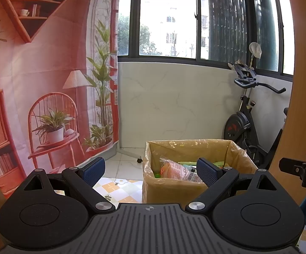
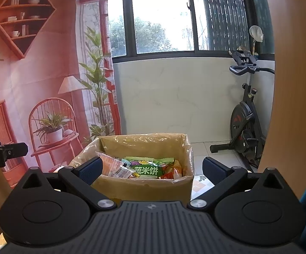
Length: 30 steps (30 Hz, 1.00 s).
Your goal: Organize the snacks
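Snacks: several crinkly film packets, 1 green, others orange and clear, heaped loose inside the box, a brown cardboard carton lined with glossy plastic. Sorting looks unstarted; every packet remains in the box. Left gripper and right gripper: jaws spread wide, empty, textured blue pads, hovering just short of the box.

- Ahead of me a dark-framed window lets in bright daylight, with trees and a pale building outside.
- Below it runs a white marbled wall.
- On my left hangs a printed backdrop of an orange room with shelves, a chair and plants.
- An exercise bike stands in the right corner.
- The floor is pale tile.
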Each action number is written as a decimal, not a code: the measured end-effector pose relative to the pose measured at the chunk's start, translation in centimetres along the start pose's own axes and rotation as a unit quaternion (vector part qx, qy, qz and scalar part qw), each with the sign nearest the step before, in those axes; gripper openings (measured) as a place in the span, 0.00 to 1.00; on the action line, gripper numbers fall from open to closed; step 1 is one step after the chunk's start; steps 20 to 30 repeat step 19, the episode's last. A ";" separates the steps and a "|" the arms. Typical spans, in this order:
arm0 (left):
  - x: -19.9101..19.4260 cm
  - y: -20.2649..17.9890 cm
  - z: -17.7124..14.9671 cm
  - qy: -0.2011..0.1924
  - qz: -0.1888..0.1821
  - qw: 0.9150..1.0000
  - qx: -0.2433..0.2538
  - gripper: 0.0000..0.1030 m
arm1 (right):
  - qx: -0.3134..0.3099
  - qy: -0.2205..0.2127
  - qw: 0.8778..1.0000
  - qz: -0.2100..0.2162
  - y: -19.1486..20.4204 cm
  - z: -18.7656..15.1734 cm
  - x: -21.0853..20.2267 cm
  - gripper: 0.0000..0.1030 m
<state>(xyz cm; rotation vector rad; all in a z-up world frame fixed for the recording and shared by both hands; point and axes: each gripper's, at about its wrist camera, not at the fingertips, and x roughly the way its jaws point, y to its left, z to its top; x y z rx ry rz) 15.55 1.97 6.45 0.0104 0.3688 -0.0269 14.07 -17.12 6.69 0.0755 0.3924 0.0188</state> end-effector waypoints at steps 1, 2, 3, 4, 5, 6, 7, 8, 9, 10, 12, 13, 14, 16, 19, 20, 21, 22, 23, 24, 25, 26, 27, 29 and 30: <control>0.0 0.1 0.0 0.000 0.000 1.000 0.000 0.92 | 0.000 0.000 1.000 0.000 0.0 -0.1 -0.1 1.00; 0.0 0.1 0.0 0.000 0.000 1.000 0.000 0.92 | 0.000 -0.001 1.000 0.000 0.0 -0.1 -0.1 1.00; 0.0 0.0 0.0 0.000 0.000 1.000 0.000 0.92 | 0.000 0.000 1.000 0.000 0.0 -0.1 -0.1 1.00; 0.0 0.1 0.0 0.000 -0.001 1.000 0.000 0.92 | 0.001 0.001 1.000 0.000 0.0 -0.1 0.0 1.00; 0.0 0.1 0.0 0.000 -0.001 1.000 0.000 0.92 | 0.001 0.001 1.000 0.000 0.0 0.0 -0.1 1.00; 0.0 0.1 0.0 0.000 -0.001 1.000 0.000 0.92 | 0.002 0.002 1.000 0.000 0.0 0.0 -0.1 1.00; 0.0 0.1 0.0 0.000 -0.001 1.000 0.000 0.92 | 0.002 0.001 1.000 0.000 0.0 0.1 -0.1 1.00; 0.0 0.0 0.0 0.001 0.000 1.000 0.000 0.92 | 0.002 0.001 1.000 0.000 0.0 0.1 -0.1 1.00; 0.0 0.0 0.0 0.001 0.000 1.000 0.000 0.92 | 0.002 0.001 1.000 0.000 0.0 0.1 -0.1 1.00; 0.0 0.0 0.0 0.002 0.000 1.000 -0.001 0.92 | 0.002 0.000 1.000 0.000 0.0 0.1 -0.2 1.00; 0.0 0.0 0.0 0.001 0.000 1.000 0.000 0.92 | 0.002 0.001 1.000 -0.001 0.0 0.1 -0.1 1.00; 0.0 -0.1 0.0 0.001 -0.001 1.000 0.000 0.92 | 0.002 0.001 1.000 -0.001 0.0 0.1 -0.1 1.00; 0.0 -0.1 0.0 0.000 -0.001 1.000 0.000 0.92 | 0.002 0.001 1.000 -0.001 0.0 0.1 -0.1 1.00; 0.0 -0.1 0.0 -0.001 -0.001 1.000 -0.001 0.92 | 0.003 0.002 1.000 -0.001 0.0 0.2 -0.2 1.00; 0.0 0.1 -0.1 0.000 0.000 1.000 -0.003 0.92 | 0.003 0.002 1.000 -0.002 -0.1 0.2 -0.2 1.00; 0.0 0.1 -0.1 0.000 0.000 1.000 -0.003 0.92 | 0.003 0.002 1.000 -0.002 -0.1 0.2 -0.2 1.00; 0.0 0.1 -0.1 0.000 0.000 1.000 -0.003 0.92 | 0.003 0.002 1.000 -0.002 -0.1 0.2 -0.2 1.00; 0.0 0.1 -0.1 0.000 0.000 1.000 -0.003 0.92 | 0.003 0.002 1.000 -0.002 -0.1 0.2 -0.2 1.00; 0.0 0.1 -0.1 0.000 0.000 1.000 -0.003 0.92 | 0.003 0.002 1.000 -0.002 -0.1 0.2 -0.2 1.00; 0.0 0.1 -0.1 0.000 0.000 1.000 -0.003 0.92 | 0.003 0.002 1.000 -0.002 -0.1 0.2 -0.2 1.00; 0.0 0.1 -0.1 0.000 0.000 1.000 -0.003 0.92 | 0.003 0.002 1.000 -0.002 -0.1 0.2 -0.2 1.00; 0.0 0.1 -0.1 0.000 0.000 1.000 -0.003 0.92 | 0.003 0.002 1.000 -0.002 -0.1 0.2 -0.2 1.00; 0.0 0.1 -0.1 0.000 0.000 1.000 -0.003 0.92 | 0.003 0.002 1.000 -0.002 -0.1 0.2 -0.2 1.00; 0.0 0.1 -0.1 0.000 0.000 1.000 -0.003 0.92 | 0.003 0.002 1.000 -0.002 -0.1 0.2 -0.2 1.00; 0.0 0.1 -0.1 0.000 0.000 1.000 -0.003 0.92 | 0.003 0.002 1.000 -0.002 -0.1 0.2 -0.2 1.00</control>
